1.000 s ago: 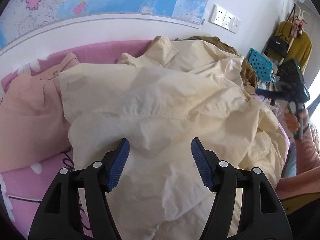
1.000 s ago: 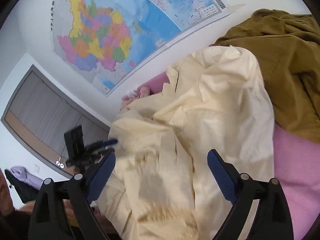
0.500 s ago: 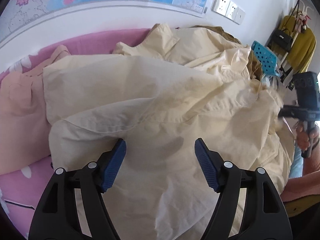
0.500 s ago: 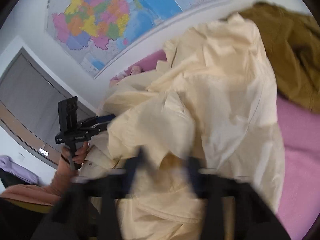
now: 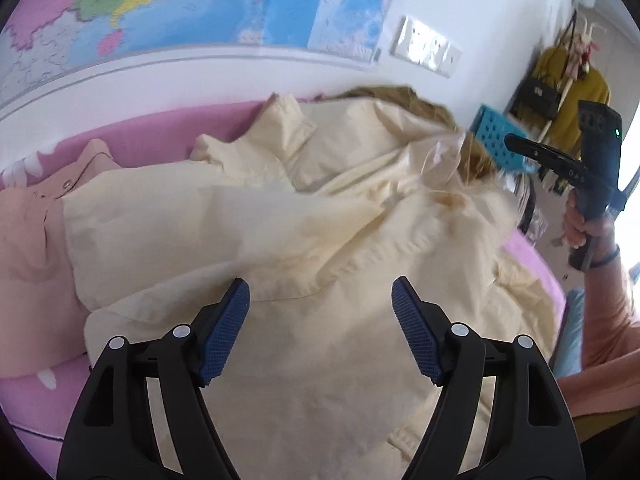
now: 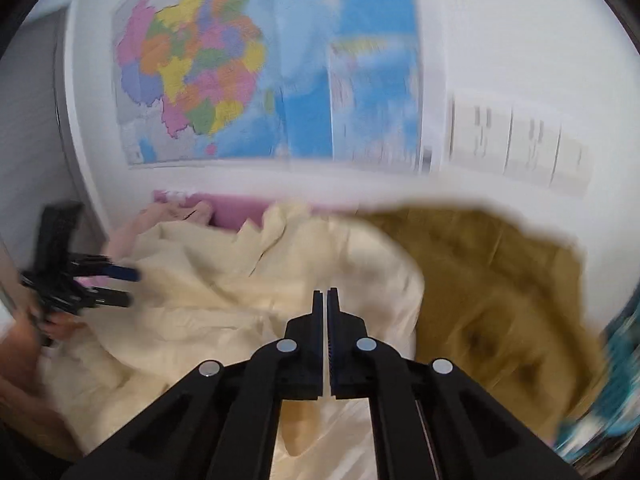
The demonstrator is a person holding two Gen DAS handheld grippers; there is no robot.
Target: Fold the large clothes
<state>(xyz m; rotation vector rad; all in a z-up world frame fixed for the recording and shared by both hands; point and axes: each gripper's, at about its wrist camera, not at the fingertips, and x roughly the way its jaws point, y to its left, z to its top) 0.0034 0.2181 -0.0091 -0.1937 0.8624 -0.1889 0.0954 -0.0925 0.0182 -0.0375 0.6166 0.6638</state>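
Cream garment gripped at one edge, folding barely begun

The large cream garment (image 5: 304,240) lies rumpled across the pink bed (image 5: 36,400), partly over a peach garment (image 5: 28,240) and beside an olive-brown one (image 6: 500,280) near the wall. The right gripper (image 6: 325,300) has its fingers pressed together, and in the left wrist view it is raised at the right with a cream edge drawn up toward it, so it appears clamped on that cloth, though blur hides the pinch itself. The left gripper (image 5: 320,332) hovers over the garment's middle, fingers apart with nothing between them. No neat fold is visible: the cloth is bunched and creased. By my reading the task is at its start, with spreading flat, folding and squaring all left to do.
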